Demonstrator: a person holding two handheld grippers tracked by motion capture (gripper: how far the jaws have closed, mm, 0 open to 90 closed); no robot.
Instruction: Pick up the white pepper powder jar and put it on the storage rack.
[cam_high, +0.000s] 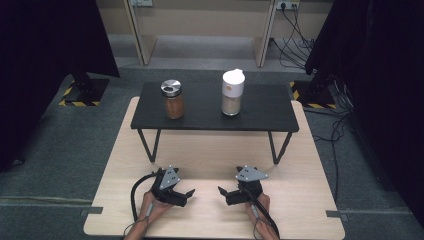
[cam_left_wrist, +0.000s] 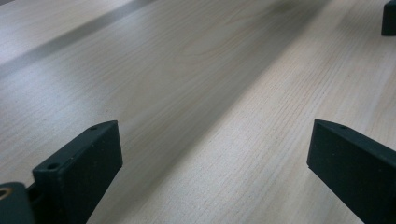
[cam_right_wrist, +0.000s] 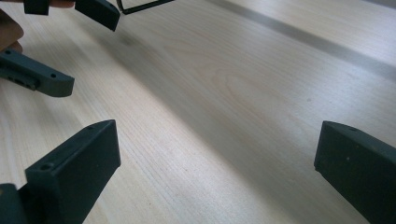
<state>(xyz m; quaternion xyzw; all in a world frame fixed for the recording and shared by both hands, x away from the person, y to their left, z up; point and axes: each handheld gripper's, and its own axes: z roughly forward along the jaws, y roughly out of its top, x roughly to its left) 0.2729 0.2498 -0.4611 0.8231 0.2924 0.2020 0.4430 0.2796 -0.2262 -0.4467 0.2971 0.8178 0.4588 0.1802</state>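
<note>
From above, both grippers, left gripper (cam_high: 189, 193) and right gripper (cam_high: 221, 191), rest low on the table (cam_high: 210, 150), facing each other; the brown jar (cam_high: 173, 99) and white jar (cam_high: 232, 92) stand well apart on the black shelf (cam_high: 260, 112). Each gripper view shows jaws spread, empty. A hasty reach could topple a jar.

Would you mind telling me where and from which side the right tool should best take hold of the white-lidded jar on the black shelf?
Probably around the clear body below the white lid, approaching level from the person's side. The white-lidded jar stands upright on the black shelf, its front unobstructed, well apart from the brown jar. The right tool is open and empty.
</note>
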